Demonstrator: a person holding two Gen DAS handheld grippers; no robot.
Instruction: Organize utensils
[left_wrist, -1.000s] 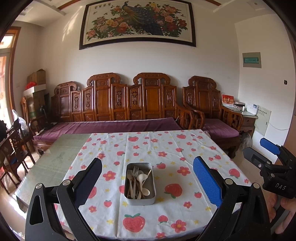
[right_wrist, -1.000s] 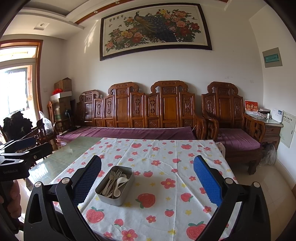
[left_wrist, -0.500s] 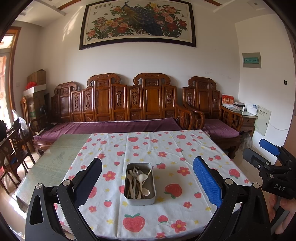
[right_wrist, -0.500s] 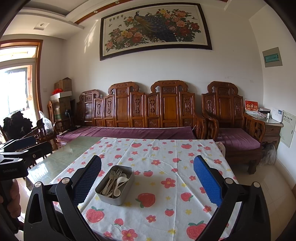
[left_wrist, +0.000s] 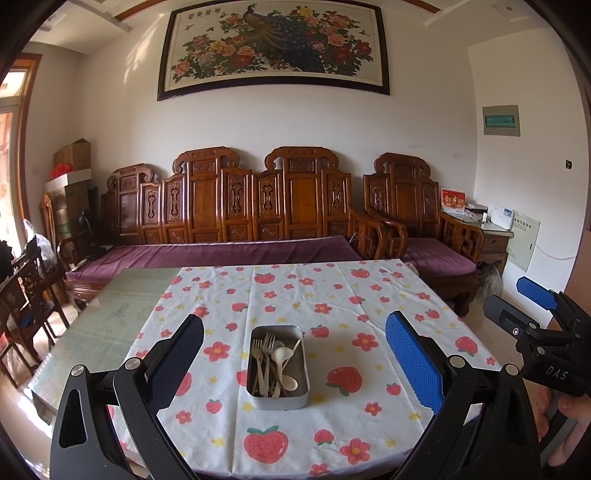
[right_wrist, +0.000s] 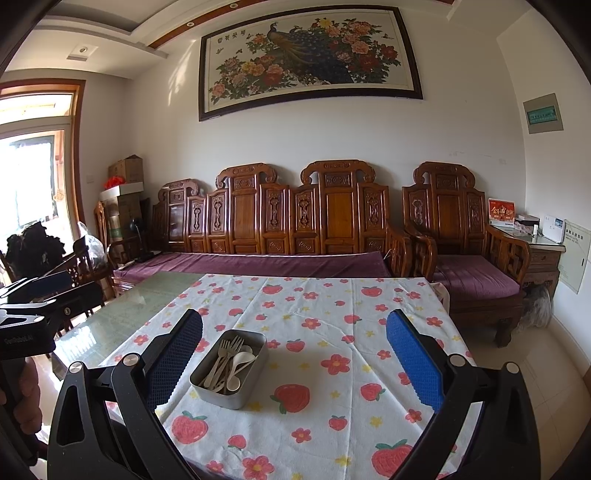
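A grey metal tin (left_wrist: 279, 400) stands on the flowered tablecloth (left_wrist: 351, 306) near the table's front edge. It holds several pale forks (left_wrist: 260, 354) and spoons (left_wrist: 282, 356). It also shows in the right wrist view (right_wrist: 218, 395), with the forks (right_wrist: 225, 349) and spoons (right_wrist: 242, 360) inside. My left gripper (left_wrist: 294, 334) is open and empty, held above and short of the tin. My right gripper (right_wrist: 294, 332) is open and empty, to the right of the tin; it shows at the right edge of the left wrist view (left_wrist: 517, 301).
The cloth covers the right part of a glass-topped table (left_wrist: 110, 314); the left part is bare glass. A carved wooden sofa with purple cushions (left_wrist: 229, 254) stands behind the table. Dark wooden chairs (left_wrist: 22, 295) stand at the left.
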